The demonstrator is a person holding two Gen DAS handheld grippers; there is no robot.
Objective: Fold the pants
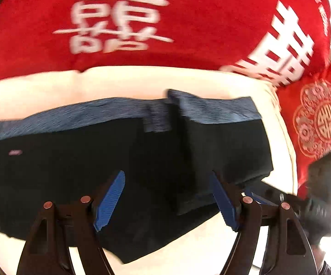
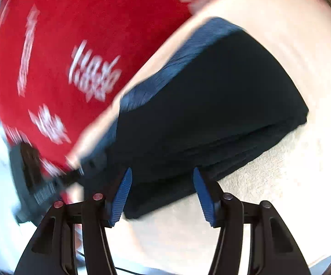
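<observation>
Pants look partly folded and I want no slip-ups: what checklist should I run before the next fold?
1. Left gripper jaws open, holding nothing: ok.
2. Right gripper jaws open, holding nothing: ok.
3. Pants lie on the cream cloth: ok.
4. One end already folded over into a stack: ok.
5. Stacked edges aligned: cannot tell, blurred.
6. Grippers apart from each other: cannot tell.
</observation>
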